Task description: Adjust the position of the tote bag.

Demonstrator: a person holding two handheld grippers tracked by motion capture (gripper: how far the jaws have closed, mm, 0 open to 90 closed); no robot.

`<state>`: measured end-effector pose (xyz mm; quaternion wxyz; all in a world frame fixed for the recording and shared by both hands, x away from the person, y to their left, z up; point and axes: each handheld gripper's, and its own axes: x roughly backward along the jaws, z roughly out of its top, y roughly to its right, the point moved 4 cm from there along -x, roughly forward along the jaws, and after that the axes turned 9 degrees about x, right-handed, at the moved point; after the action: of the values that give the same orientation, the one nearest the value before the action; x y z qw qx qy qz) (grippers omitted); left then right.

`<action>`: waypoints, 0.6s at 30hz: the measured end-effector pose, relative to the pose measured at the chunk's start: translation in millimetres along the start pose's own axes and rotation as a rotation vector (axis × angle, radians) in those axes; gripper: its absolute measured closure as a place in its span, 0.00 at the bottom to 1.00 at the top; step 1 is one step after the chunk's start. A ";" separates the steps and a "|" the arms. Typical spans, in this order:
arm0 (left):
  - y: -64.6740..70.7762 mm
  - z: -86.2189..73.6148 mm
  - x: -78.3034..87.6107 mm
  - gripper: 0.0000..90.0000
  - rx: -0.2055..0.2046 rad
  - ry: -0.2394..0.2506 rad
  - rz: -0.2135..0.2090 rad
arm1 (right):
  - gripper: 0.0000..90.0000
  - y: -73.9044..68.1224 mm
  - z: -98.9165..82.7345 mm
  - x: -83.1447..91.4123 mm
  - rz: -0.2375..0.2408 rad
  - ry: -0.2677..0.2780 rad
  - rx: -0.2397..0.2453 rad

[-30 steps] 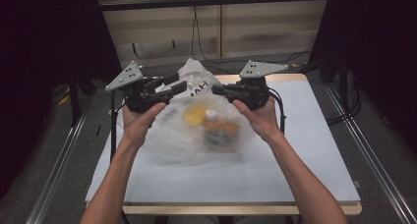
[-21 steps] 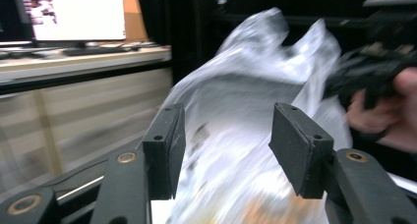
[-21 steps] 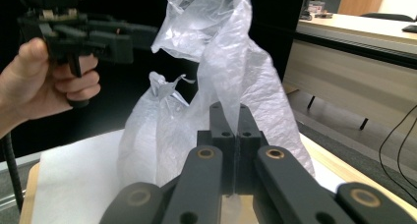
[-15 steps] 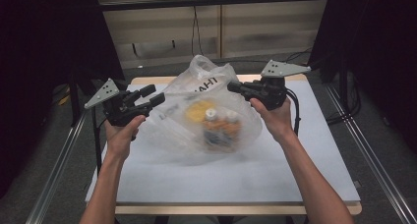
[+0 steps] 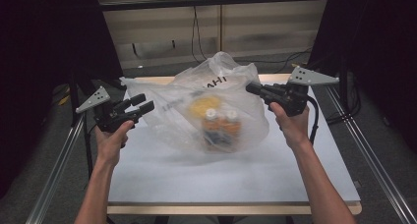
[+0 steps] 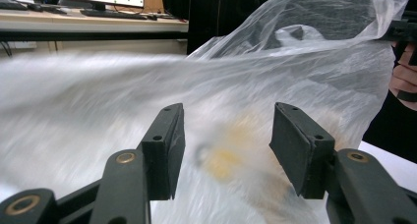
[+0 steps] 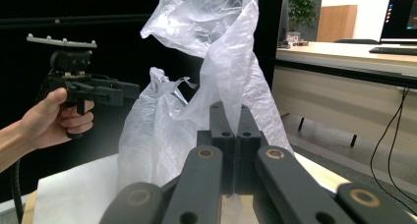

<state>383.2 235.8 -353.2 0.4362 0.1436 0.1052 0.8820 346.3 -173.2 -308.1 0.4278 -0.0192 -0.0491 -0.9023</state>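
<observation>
Translucent plastic bag (image 5: 206, 106) holding bottles with white caps (image 5: 220, 123), standing on the white table (image 5: 236, 180). Right gripper (image 5: 252, 89): jaws closed on a fold of the bag's upper edge, seen pinched between the pads in the right gripper view (image 7: 235, 121). Left gripper (image 5: 142, 103): jaws just opened, apart and empty, beside the bag's left side; in the left gripper view (image 6: 223, 135) the bag lies beyond them.

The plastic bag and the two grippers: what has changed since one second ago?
The left gripper let go of the plastic bag, its jaws just opening with nothing between them, and moved out to the left. The right gripper moved right, pulling its edge along. It stays shut on the bag; the bottles remain inside.
</observation>
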 end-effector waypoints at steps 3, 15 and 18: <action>-1.2 -1.0 2.3 0.47 -0.018 -0.015 0.045 | 1.00 1.0 -0.5 6.4 -0.006 0.010 0.001; -14.2 -2.2 7.7 0.33 0.008 0.011 0.087 | 1.00 5.8 -3.6 23.6 -0.042 0.006 0.025; -15.1 -7.0 -0.4 0.31 0.003 -0.011 0.092 | 1.00 8.7 -5.2 28.6 -0.058 0.009 0.022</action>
<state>392.2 244.1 -364.5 0.3957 0.1539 0.0974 0.9002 334.9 -201.3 -310.5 0.4018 -0.0089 -0.0575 -0.9139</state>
